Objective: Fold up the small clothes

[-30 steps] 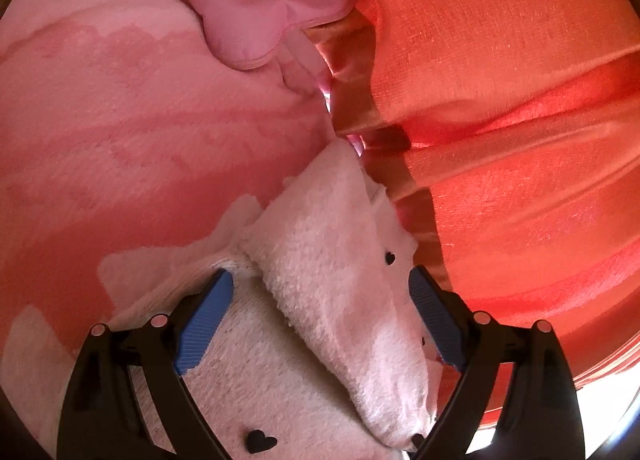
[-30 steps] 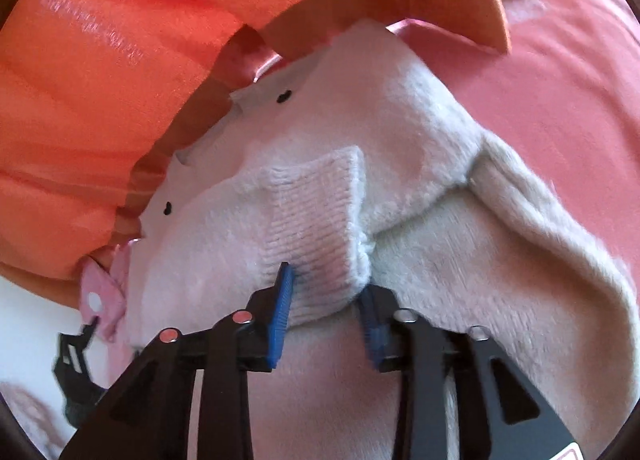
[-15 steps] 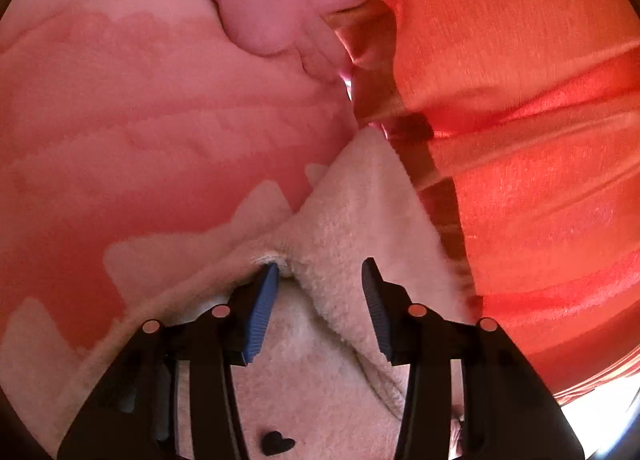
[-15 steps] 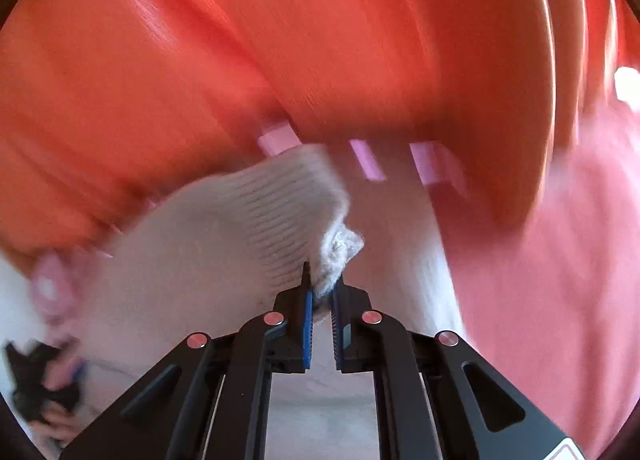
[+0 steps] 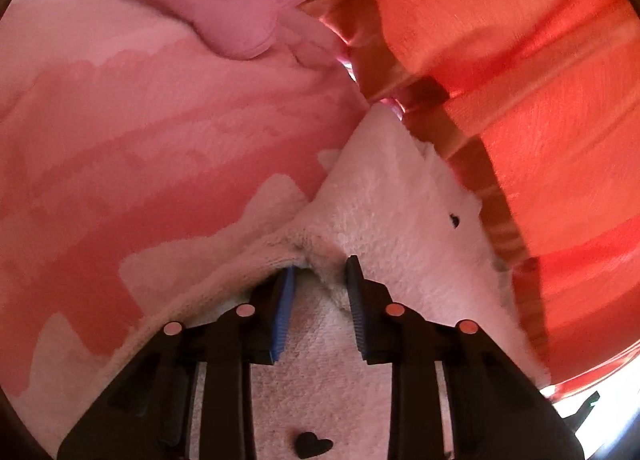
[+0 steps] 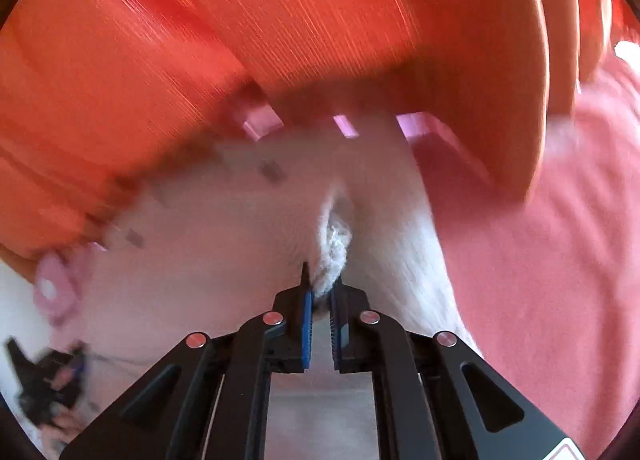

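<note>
Fleece first: my left claw (image 5: 320,280) has just been closing around a bunched ridge of the cream fleece garment (image 5: 400,212), jaws still partly apart, pads about touching the pile. My right claw (image 6: 322,292) is pinched nearly shut on a tuft of the same garment's edge, blurry mid-move. The garment lies on the pink blanket (image 5: 160,120) of the bed, its far corner against the orange curtain (image 5: 520,60); a pink pouch (image 5: 240,0) sits beyond. I'd say we're gripping both corners for a fold; next I need both grips firm, then lift together. A second ago the left stood wide open.
</note>
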{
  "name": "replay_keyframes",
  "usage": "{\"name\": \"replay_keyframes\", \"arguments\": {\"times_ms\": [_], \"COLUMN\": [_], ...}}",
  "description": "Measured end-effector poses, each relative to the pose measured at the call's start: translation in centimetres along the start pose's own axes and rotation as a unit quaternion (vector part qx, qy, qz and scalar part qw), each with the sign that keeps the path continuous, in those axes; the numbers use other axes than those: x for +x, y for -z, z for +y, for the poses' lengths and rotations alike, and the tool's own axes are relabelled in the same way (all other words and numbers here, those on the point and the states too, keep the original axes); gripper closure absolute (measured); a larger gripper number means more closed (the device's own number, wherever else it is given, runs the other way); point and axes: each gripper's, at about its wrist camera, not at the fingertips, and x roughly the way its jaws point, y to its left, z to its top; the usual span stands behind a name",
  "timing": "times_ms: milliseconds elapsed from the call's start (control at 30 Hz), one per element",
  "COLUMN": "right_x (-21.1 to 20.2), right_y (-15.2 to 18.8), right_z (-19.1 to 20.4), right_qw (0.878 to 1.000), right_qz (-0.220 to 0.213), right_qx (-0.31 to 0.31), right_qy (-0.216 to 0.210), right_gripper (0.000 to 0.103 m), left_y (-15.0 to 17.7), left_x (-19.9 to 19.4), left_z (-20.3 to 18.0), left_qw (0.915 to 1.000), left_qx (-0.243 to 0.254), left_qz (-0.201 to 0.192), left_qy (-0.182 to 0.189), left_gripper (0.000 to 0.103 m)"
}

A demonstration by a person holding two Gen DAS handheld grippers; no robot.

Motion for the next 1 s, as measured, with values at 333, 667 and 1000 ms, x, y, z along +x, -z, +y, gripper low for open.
{"name": "replay_keyframes", "arguments": {"times_ms": [333, 667, 1000], "right_x": [-2.0, 4.6, 6.6], "right_y": [0.2, 5.8, 5.7], "right_z": [0.6, 17.9, 10.7], "right_qw": [0.997, 0.978, 0.985], "right_qz": [-0.024, 0.088, 0.103], "right_qx": [0.000, -0.149, -0.129], "right_qy": [0.070, -0.114, -0.041], "right_gripper": [0.086, 0.088, 0.100], "left_y": [0.7, 1.7, 1.4], "left_x": [0.1, 0.2, 0.3], "left_z": [-2.2, -3.8, -3.6], "left_qw": [0.9932, 0.9801, 0.9801], "left_qx": [0.090, 0.153, 0.157], "left_qz": [-0.009, -0.019, -0.013], "left_qy": [-0.072, -0.125, -0.121], "left_gripper": [0.077, 0.077, 0.076]}}
